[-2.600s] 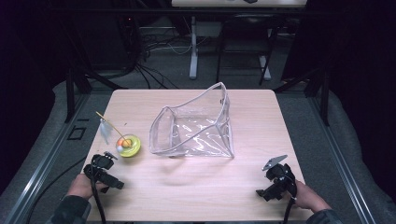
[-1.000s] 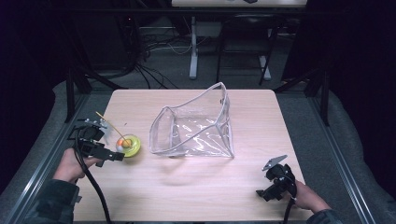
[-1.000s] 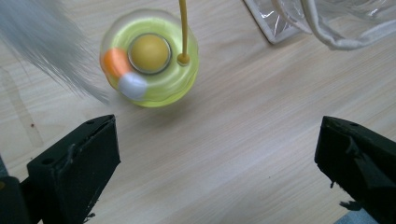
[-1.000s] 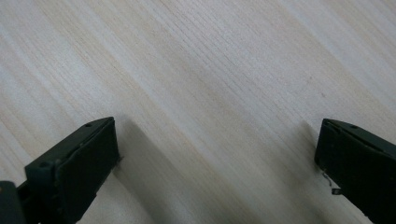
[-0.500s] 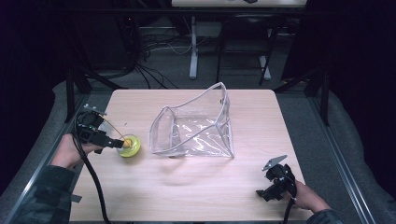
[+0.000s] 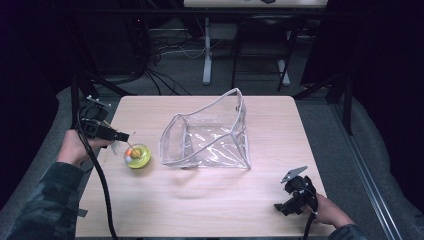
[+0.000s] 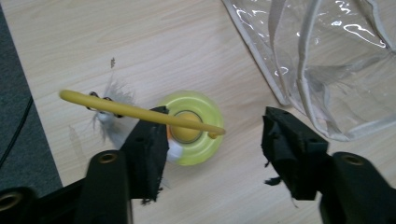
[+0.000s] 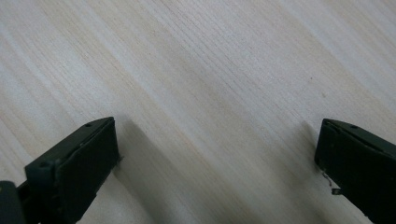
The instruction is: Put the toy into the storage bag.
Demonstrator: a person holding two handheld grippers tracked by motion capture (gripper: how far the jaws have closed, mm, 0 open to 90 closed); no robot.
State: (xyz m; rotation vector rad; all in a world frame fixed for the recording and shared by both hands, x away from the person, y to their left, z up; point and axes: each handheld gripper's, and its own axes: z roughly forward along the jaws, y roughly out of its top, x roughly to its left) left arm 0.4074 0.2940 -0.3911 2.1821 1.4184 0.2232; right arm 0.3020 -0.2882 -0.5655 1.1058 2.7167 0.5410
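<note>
A light wooden counter (image 6: 200, 200) sits in a dark room, with black cables and stands on the floor behind it. A small round yellow-green toy (image 6: 137, 155) with an orange and white ball in its middle lies near the left side of the counter. A thin yellow stick (image 7: 140, 112) pokes out of the toy, and a bit of white fluffy feather (image 7: 109, 119) hangs at the far end of the stick. In the middle of the counter is a big clear plastic bag with a pale grey edge (image 6: 207, 135). The bag is open at the top and looks empty. It sits just beside the toy but does not touch it. The left gripper (image 6: 120, 135) is held in the person's left hand (image 6: 75, 147) at the left edge of the counter, and it points at the toy. In the left gripper view its two black fingers (image 7: 147, 154) are wide apart and hold nothing. One finger is in front of the yellow stick and the toy shows in the gap between the fingers. The right gripper (image 6: 287, 202) is held low near the front right corner of the counter, well apart from the bag. In the right gripper view its black fingers (image 8: 74, 163) are also wide apart, with bare wood between them.
</note>
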